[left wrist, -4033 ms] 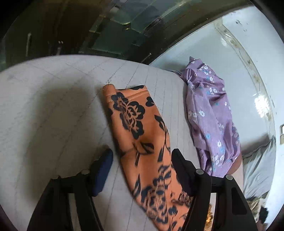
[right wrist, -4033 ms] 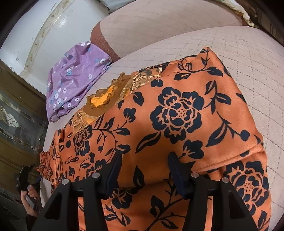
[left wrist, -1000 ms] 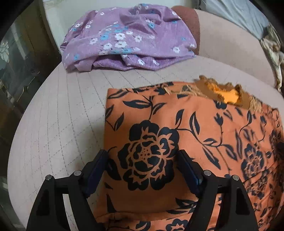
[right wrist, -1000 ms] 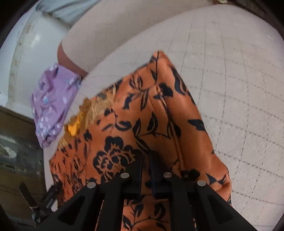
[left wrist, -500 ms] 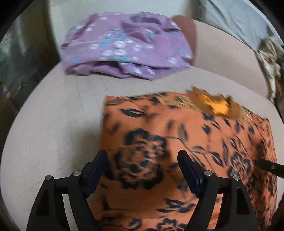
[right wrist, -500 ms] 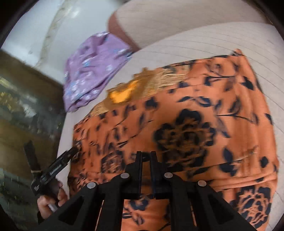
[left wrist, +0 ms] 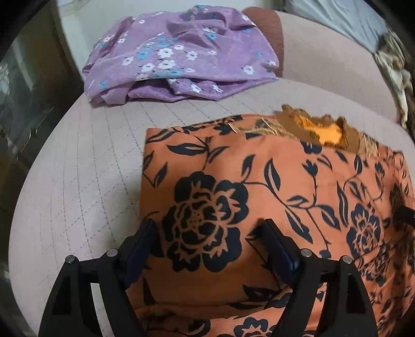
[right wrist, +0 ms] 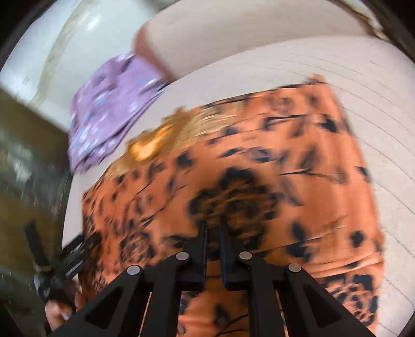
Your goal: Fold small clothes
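An orange garment with black flowers (left wrist: 272, 197) lies folded on the beige quilted cushion (left wrist: 77, 181); its gold-trimmed neckline (left wrist: 324, 129) faces the backrest. My left gripper (left wrist: 207, 238) is open, its jaws straddling a big black flower near the garment's left edge. The right wrist view is blurred: the same garment (right wrist: 259, 181) fills it, and my right gripper (right wrist: 212, 233) has its jaws nearly together over the cloth; I cannot tell if cloth is pinched. The left gripper also shows in the right wrist view (right wrist: 64, 264), at the garment's left edge.
A crumpled purple floral garment (left wrist: 176, 57) lies at the cushion's back left, against the backrest (left wrist: 324, 59); it also shows in the right wrist view (right wrist: 111, 109). Grey cloth (left wrist: 337, 15) lies behind the backrest. Dark cabinet glass (left wrist: 23, 98) stands to the left.
The right gripper swung over the garment and its view is now motion-blurred, jaws still together. The left gripper stays open over the garment's left part, slightly lower and closer.
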The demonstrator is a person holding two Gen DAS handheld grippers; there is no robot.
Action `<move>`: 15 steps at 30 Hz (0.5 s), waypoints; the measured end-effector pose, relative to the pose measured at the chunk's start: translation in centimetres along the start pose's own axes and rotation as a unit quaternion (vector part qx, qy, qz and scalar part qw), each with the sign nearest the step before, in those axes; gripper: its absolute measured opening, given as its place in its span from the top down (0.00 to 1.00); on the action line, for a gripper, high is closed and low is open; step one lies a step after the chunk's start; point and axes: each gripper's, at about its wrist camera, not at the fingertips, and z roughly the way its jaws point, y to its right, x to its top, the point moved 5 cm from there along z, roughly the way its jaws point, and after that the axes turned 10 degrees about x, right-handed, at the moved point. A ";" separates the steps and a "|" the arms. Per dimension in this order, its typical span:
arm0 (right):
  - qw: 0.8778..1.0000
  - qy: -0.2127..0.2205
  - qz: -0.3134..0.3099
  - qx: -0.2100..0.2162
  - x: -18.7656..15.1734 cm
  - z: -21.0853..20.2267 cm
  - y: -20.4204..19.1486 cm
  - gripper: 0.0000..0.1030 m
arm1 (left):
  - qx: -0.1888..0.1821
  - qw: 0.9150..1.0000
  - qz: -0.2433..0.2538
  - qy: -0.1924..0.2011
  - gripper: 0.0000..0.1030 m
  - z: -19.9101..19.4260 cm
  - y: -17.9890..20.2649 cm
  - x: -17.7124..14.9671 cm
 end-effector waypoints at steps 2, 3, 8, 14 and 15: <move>1.000 0.015 0.021 0.005 0.6 -0.8 1.0 0.90 | 0.012 1.000 -0.009 -0.001 0.18 0.2 -0.7 0.1; 0.999 0.026 0.029 0.008 0.9 -1.4 1.1 0.90 | 0.013 1.000 -0.016 -0.001 0.18 0.3 -1.0 0.2; 0.998 0.003 0.056 -0.014 0.8 -0.3 2.6 0.91 | 0.023 0.999 -0.020 -0.016 0.17 1.3 -1.6 -0.4; 0.999 0.026 0.044 0.002 1.0 -2.0 1.7 0.89 | 0.020 0.998 -0.050 -0.016 0.15 -0.1 -3.0 -0.8; 0.999 0.021 0.037 0.001 0.9 -2.0 1.4 0.89 | 0.025 0.998 -0.053 -0.012 0.15 -0.3 -3.3 -0.9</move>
